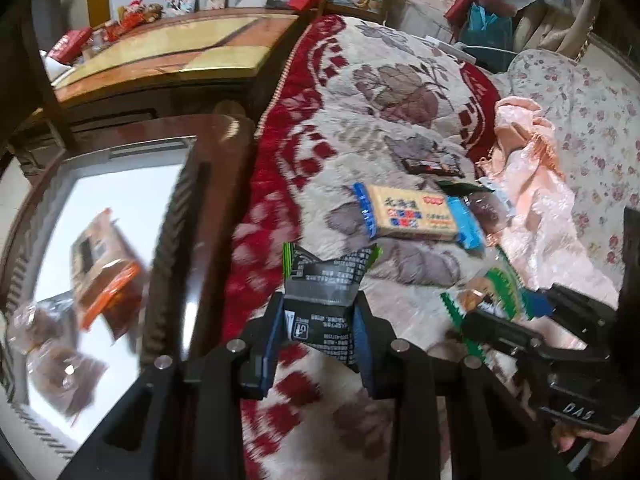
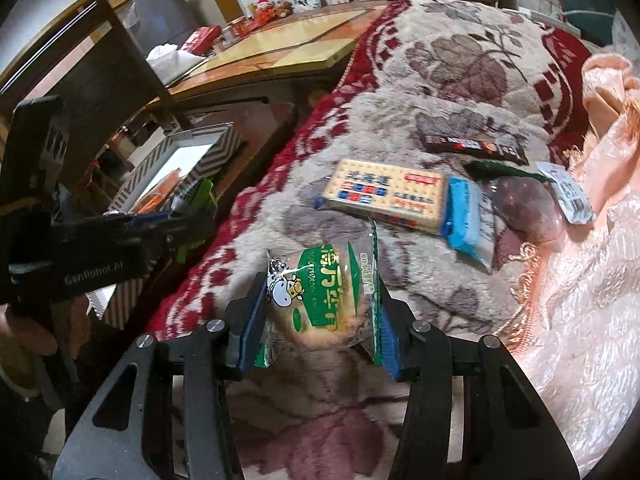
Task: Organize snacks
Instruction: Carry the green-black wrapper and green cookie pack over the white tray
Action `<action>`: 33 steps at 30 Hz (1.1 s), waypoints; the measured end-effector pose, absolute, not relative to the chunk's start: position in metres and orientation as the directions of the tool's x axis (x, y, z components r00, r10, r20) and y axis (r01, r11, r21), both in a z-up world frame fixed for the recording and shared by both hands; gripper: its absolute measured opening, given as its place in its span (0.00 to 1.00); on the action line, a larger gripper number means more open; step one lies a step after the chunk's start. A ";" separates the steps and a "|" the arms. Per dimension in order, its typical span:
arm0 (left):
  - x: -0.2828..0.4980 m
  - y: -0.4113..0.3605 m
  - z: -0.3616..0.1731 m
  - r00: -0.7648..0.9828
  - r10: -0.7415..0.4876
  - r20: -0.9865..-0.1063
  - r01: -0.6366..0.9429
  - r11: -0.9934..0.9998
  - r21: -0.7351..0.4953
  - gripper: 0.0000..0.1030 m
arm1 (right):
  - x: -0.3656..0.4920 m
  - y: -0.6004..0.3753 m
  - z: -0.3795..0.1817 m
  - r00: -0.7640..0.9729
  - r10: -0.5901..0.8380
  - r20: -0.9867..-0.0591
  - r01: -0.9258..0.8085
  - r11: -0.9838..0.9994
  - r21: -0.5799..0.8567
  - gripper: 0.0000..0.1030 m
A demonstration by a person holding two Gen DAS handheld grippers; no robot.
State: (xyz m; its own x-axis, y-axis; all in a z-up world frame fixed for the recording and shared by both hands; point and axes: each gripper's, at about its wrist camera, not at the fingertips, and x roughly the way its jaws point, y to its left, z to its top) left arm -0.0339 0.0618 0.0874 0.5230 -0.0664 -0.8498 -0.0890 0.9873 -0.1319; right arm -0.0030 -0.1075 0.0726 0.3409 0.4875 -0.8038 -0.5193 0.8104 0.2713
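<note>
My left gripper (image 1: 320,320) is shut on a black snack packet with green edges (image 1: 324,284), held above the blanket beside the striped white box (image 1: 120,208). My right gripper (image 2: 320,312) is shut on a green-and-clear biscuit packet with a cow print (image 2: 320,288), held just above the blanket. The right gripper also shows in the left wrist view (image 1: 492,320), and the left gripper in the right wrist view (image 2: 188,220). On the blanket lie a yellow-and-blue cracker pack (image 1: 416,216) (image 2: 392,196), a dark chocolate bar (image 1: 432,166) (image 2: 472,146) and a dark clear packet (image 2: 528,200).
The box holds an orange pack (image 1: 104,268) and brown packets (image 1: 60,364). It sits on a dark wooden stand (image 1: 224,184) left of the red-and-cream blanket (image 1: 360,80). A pink cloth (image 1: 532,184) lies on the right. A low table (image 1: 168,56) stands behind.
</note>
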 end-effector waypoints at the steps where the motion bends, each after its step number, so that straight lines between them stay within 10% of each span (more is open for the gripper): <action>1: -0.039 0.063 0.088 0.526 -0.058 -0.848 -0.091 0.988 -0.125 0.34 | -0.006 -0.104 0.074 0.339 0.490 -0.803 -0.526 0.807 0.270 0.46; 33: -0.085 0.092 0.103 0.568 0.003 -0.823 -0.162 0.981 -0.108 0.34 | -0.039 -0.049 0.090 0.302 0.501 -0.811 -0.624 0.747 0.229 0.46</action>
State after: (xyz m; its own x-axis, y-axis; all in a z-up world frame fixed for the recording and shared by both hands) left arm -0.0849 0.0917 0.1030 0.5678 0.0027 -0.8232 -0.1618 0.9808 -0.1084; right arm -0.0387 -0.0488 0.0899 0.3024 0.5007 -0.8111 -0.6238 0.7474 0.2287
